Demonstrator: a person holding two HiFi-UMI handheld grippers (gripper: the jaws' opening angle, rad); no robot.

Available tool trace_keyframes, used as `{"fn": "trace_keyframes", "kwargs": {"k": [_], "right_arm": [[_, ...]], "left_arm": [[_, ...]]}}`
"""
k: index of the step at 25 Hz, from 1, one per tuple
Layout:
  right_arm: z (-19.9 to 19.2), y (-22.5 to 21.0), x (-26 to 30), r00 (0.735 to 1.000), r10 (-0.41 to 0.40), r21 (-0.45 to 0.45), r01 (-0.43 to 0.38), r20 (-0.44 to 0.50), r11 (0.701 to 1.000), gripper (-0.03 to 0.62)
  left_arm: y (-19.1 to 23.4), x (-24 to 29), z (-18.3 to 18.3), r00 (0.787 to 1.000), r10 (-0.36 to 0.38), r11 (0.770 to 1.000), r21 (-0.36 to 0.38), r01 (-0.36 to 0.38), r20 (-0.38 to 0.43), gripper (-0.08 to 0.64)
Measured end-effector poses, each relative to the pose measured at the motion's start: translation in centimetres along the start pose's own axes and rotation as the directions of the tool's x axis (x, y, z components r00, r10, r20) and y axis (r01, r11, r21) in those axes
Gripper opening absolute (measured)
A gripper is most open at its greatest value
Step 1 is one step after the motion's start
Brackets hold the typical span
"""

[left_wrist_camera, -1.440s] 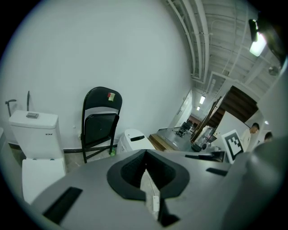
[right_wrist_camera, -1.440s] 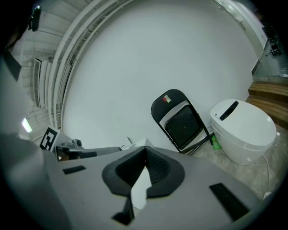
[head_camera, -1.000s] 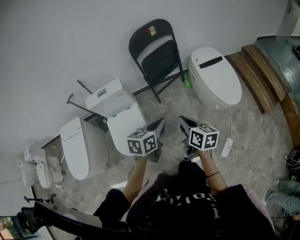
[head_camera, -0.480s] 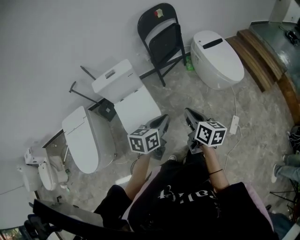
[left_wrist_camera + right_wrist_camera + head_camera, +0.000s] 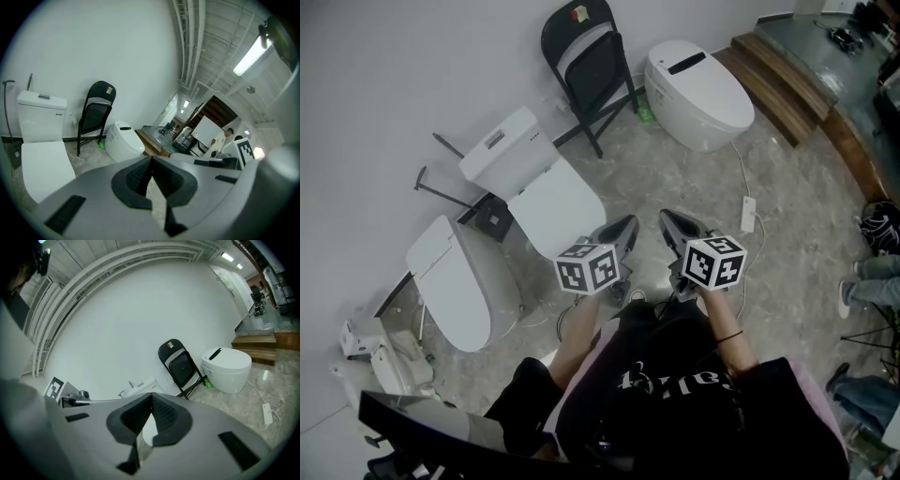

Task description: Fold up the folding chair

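The black folding chair (image 5: 586, 61) stands against the white wall at the top of the head view, legs spread and seat hanging steeply under the backrest. It also shows in the left gripper view as the chair (image 5: 96, 115) and in the right gripper view as the chair (image 5: 180, 364). My left gripper (image 5: 627, 226) and right gripper (image 5: 667, 218) are held side by side in front of my body, well short of the chair. Both are shut and hold nothing; the left gripper (image 5: 150, 160) and right gripper (image 5: 151, 395) show their pads pressed together.
A white toilet with a tank (image 5: 534, 187) lies just ahead on the left, another toilet (image 5: 450, 281) beside it. A tankless toilet (image 5: 698, 84) stands right of the chair, with a green bottle (image 5: 644, 111) between them. Wooden steps (image 5: 787, 80) and a power strip (image 5: 748, 214) lie right.
Both grippers stay shut and side by side while moving with the person. In the head view the chair and toilets have slid up and to the left.
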State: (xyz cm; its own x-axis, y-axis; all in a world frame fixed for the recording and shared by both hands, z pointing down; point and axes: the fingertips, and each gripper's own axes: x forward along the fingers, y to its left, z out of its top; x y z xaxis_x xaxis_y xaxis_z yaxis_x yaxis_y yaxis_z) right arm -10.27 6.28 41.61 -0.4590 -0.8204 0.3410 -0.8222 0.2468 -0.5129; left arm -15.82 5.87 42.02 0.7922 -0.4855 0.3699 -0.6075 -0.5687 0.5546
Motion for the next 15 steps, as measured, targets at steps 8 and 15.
{"fn": "trace_keyframes", "kwargs": {"k": [8, 15], "right_arm": [[-0.4, -1.7, -4.3, 1.000, -0.016, 0.015, 0.016, 0.025, 1.000, 0.014], [-0.7, -3.1, -8.2, 1.000, 0.016, -0.009, -0.016, -0.005, 1.000, 0.014]], "left_arm": [[-4.7, 0.8, -2.5, 0.999, -0.021, 0.999, 0.043, 0.022, -0.025, 0.005], [-9.0, 1.6, -4.3, 1.000, 0.000, 1.000, 0.028, 0.000, -0.005, 0.005]]}}
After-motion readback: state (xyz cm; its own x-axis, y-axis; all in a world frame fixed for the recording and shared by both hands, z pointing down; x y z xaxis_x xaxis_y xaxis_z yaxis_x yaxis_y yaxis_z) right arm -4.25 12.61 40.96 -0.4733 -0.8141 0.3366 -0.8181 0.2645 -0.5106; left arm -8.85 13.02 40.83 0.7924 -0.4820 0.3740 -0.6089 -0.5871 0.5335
